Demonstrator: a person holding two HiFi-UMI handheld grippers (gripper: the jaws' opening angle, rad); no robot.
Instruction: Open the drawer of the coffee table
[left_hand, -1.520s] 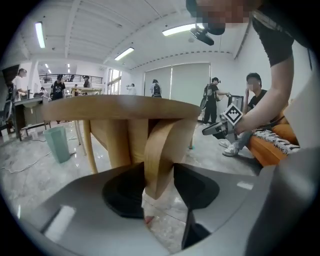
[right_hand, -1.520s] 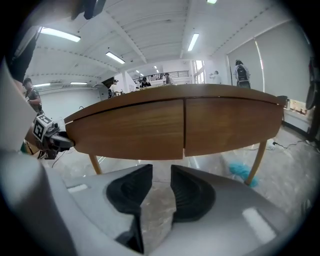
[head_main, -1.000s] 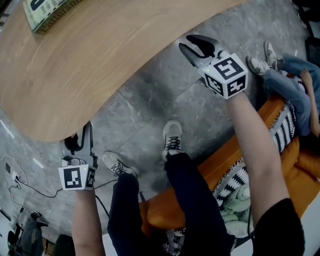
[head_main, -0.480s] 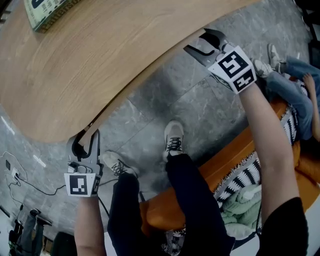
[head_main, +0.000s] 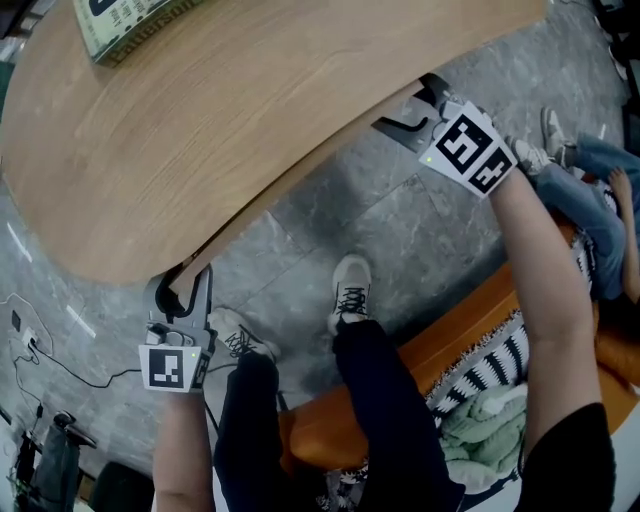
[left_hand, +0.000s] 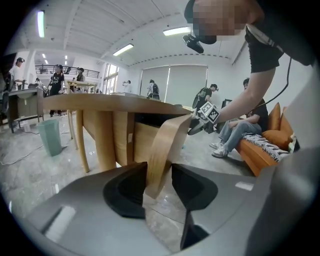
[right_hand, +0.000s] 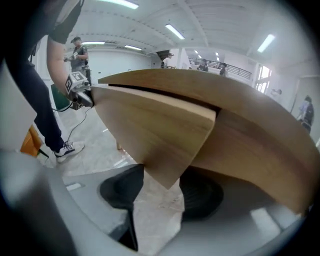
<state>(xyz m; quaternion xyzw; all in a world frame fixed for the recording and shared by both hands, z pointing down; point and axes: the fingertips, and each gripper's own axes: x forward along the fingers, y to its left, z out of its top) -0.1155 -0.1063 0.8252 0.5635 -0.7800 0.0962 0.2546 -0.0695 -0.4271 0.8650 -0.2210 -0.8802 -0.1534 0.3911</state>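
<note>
Drawer (right_hand: 150, 130) stands a little way out from under the desk (head_main: 200, 130) top, its curved wooden front running along the desk's near edge above the grey floor (head_main: 330, 230). We hold the left gripper (head_main: 185, 283) at the front's left end. Its jaws are wide and opening, with the end of the panel between them, just beside the pads. Our right gripper (head_main: 405, 105) is at the other end, tilted downward. Its jaws are spread wide and opening too, with the front's lower corner between them, not clamped. Our shoes (head_main: 348, 285) rest on the floor between the two grippers.
</note>
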